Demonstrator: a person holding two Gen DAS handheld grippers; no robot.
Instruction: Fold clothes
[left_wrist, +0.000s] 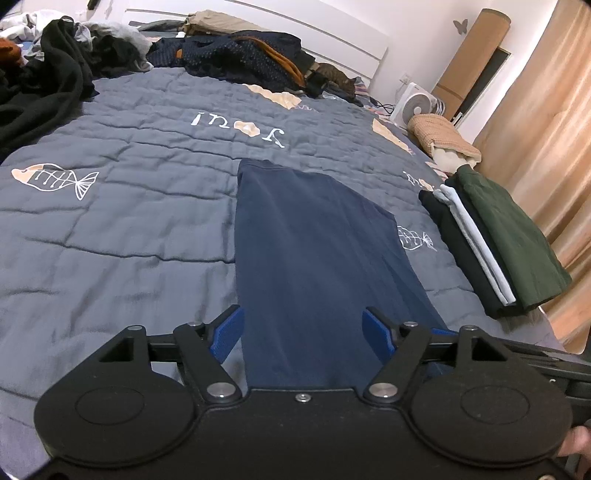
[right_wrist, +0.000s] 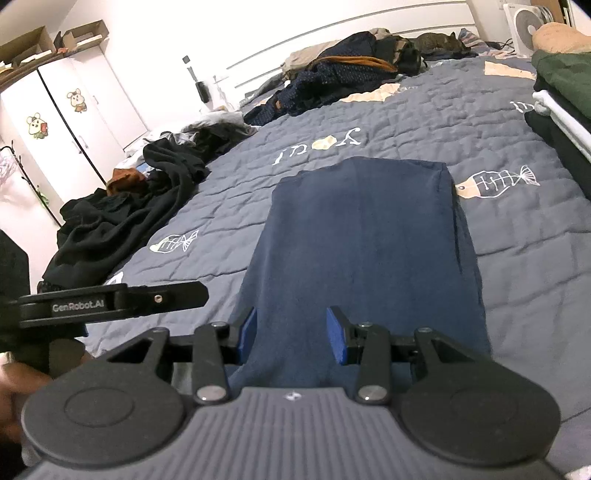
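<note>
A navy garment (left_wrist: 314, 258) lies folded into a long strip on the grey-blue quilt (left_wrist: 129, 221), its far end squared off. My left gripper (left_wrist: 303, 332) hovers over its near end, open, the blue pads wide apart on either side of the cloth. In the right wrist view the same navy garment (right_wrist: 362, 240) runs away from my right gripper (right_wrist: 293, 334), which is open about half way above the near end, its pads not pressing. One black finger of the left gripper (right_wrist: 166, 297) shows at the left, beside a hand.
A stack of folded clothes (left_wrist: 498, 240), black, pale and dark green, sits at the quilt's right edge. Unfolded dark clothes (left_wrist: 44, 85) heap up at the far left, and a dotted navy pile (left_wrist: 240, 55) and a cat (left_wrist: 336, 75) lie near the headboard. A fan (left_wrist: 417, 103) and curtain (left_wrist: 546, 129) stand to the right.
</note>
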